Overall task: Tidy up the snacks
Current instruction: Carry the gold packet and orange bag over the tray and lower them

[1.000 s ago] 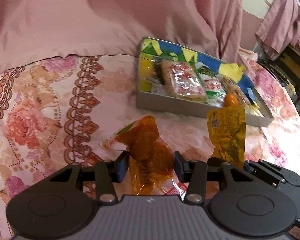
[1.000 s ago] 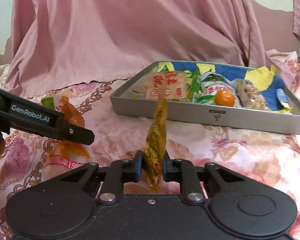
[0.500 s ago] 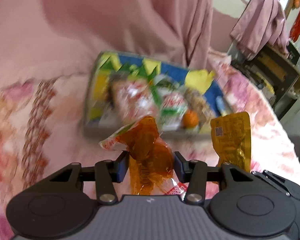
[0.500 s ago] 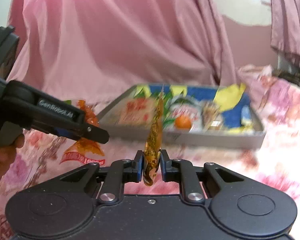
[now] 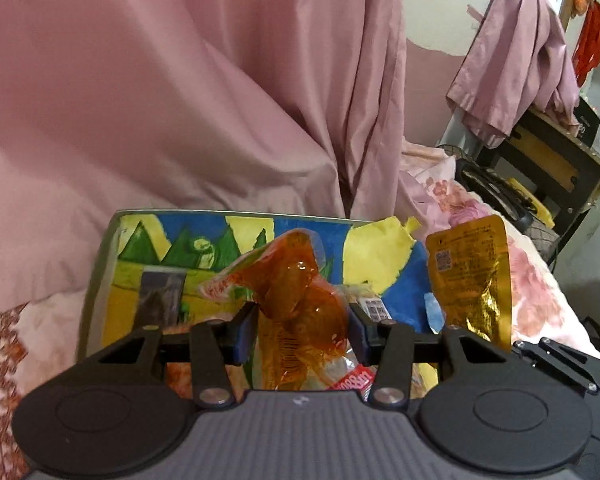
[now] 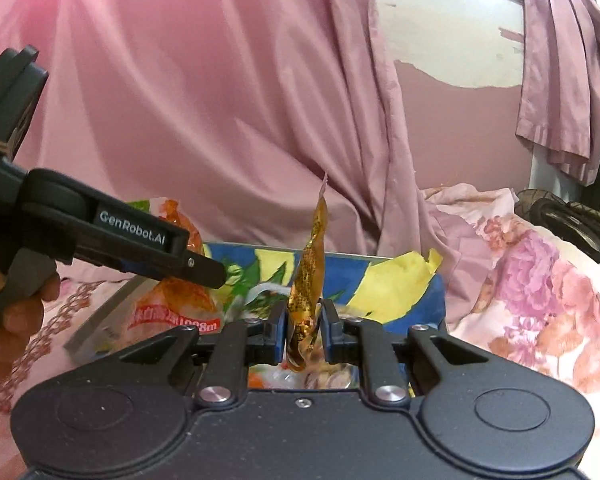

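Note:
My left gripper (image 5: 302, 330) is shut on a crinkled orange snack packet (image 5: 300, 304) and holds it over the grey tray (image 5: 100, 264) with a painted blue, yellow and green liner. My right gripper (image 6: 303, 330) is shut on a thin golden snack pouch (image 6: 310, 276), held upright over the same tray (image 6: 96, 322). The golden pouch also shows in the left wrist view (image 5: 470, 276), to the right. The left gripper (image 6: 204, 268) with its orange packet (image 6: 176, 300) shows at the left of the right wrist view. Other packets in the tray are mostly hidden behind the grippers.
The tray lies on a floral pink bedspread (image 6: 540, 292). A pink draped sheet (image 5: 180, 100) rises right behind it. A shelf with hanging pink cloth (image 5: 516, 64) stands at the far right.
Both grippers have moved forward with their packets, from in front of the tray to over it. The tray now fills the lower view and most of its contents are hidden.

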A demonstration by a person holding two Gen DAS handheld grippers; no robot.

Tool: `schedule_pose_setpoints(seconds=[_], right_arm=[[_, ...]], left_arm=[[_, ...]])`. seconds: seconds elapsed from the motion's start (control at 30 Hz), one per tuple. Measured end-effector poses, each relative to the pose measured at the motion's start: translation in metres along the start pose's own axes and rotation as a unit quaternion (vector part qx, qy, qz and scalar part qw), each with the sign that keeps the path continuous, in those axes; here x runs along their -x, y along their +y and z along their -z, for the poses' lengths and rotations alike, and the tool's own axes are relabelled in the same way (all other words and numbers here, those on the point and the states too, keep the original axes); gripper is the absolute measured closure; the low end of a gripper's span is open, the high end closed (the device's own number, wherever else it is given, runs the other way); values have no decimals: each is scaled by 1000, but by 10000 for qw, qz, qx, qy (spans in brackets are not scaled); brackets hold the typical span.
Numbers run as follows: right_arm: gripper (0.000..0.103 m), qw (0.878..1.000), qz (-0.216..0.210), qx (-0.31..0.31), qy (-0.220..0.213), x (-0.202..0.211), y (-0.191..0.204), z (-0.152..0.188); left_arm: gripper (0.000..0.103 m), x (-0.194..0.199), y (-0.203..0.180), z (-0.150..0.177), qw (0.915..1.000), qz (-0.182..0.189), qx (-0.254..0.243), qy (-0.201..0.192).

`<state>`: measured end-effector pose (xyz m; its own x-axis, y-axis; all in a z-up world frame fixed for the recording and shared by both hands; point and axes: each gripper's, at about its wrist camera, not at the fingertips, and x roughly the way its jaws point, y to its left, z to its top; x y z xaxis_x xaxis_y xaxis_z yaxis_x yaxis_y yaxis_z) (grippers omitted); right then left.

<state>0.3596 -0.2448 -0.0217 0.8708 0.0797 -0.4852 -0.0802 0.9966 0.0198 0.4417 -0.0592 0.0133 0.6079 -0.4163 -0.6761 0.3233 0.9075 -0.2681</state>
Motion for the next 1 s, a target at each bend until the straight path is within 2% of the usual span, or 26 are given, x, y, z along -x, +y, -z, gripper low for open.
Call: schedule_pose_setpoints(seconds=[0.17,0.27,0.63,0.87,1.0], right_arm=[[84,9994,-88,-103,322,-31,-7,-3],[84,9982,-158,-224,538,-44,-7,-1],[84,9939,-218,-188,1061,-67,5,13],[76,9936,-277,-190,1077,-71,6,12],[74,9940,-275,-164,1044,-68,4,11]], left_arm=[[52,-32,8,-2,9986,32,148,503],[52,-43,15,3,9974,15,294,660],[50,-57,16,7,9962,-56,308,816],[41,-56,13,6,9966,-145,325,737],[27,-49,15,5,9972,-101,390,629]])
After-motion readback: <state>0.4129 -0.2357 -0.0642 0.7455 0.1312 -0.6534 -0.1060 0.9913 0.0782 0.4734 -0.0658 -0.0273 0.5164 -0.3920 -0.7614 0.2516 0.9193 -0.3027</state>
